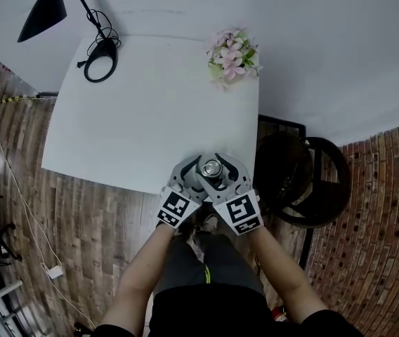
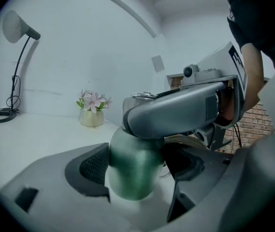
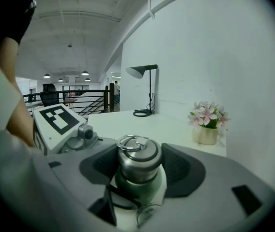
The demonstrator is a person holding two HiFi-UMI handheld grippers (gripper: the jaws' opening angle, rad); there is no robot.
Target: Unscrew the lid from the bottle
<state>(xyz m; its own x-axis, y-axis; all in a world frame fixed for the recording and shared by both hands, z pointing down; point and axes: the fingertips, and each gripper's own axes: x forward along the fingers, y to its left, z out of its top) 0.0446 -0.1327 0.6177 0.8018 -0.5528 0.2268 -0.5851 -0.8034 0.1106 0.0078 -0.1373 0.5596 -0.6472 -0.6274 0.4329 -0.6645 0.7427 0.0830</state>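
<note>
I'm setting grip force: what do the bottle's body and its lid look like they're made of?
The bottle looks like metal under a matte green coating: soft, blurred highlights run down its side. The lid seems bare brushed stainless steel, silver-grey with sharper gleams; its ring on top looks like metal too.

In the head view the table fills the upper middle. The desk lamp is at its upper left corner and the pot of flowers at its upper right. The bottle is at the table's near edge, low centre, between my left gripper and my right gripper. My right jaws sit around the lid, above my left jaws around the body. A chair stands right of the table.
</note>
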